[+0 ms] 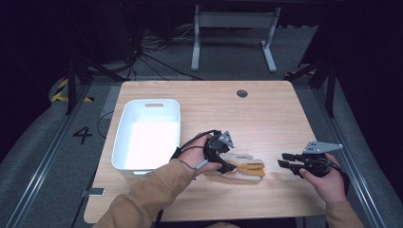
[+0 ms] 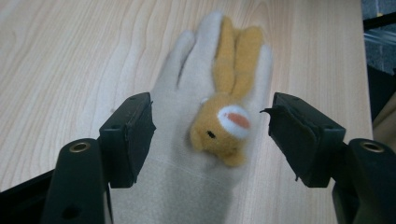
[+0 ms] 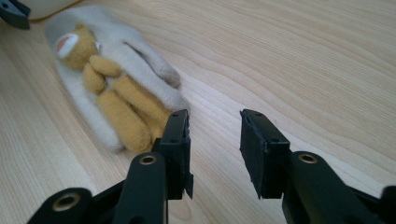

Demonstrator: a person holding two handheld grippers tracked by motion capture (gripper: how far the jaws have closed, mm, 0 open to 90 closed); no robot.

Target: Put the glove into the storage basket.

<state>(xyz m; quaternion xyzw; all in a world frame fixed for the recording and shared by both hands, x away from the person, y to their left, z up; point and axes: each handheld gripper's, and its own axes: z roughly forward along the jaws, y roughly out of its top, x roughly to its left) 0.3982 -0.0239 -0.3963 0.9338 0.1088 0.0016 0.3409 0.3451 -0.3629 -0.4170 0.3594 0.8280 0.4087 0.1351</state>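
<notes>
- Fingers [image 2: 126,135] of the left gripper [image 2: 210,140] stand wide apart, straddling the cuff end of the glove [image 2: 187,107] without pressing on it; nothing is held.
- From the high view, the left gripper [image 1: 227,166] and the hand [image 1: 202,156] cover the glove's cuff, so that end is hidden.
- Right gripper [image 3: 215,149] is open on bare table [image 3: 303,60], its left finger just beside the glove's fingertips [image 3: 135,135] at about 10 o'clock; whether it touches them I cannot tell.
- Glove lies flat near the table's front edge, at 3 o'clock from the white bin [image 1: 149,135]; its plush animal face is blurred in the left gripper view.
- One readable mark: a "4" on the floor [image 1: 82,135], at 9 o'clock from the bin.
</notes>
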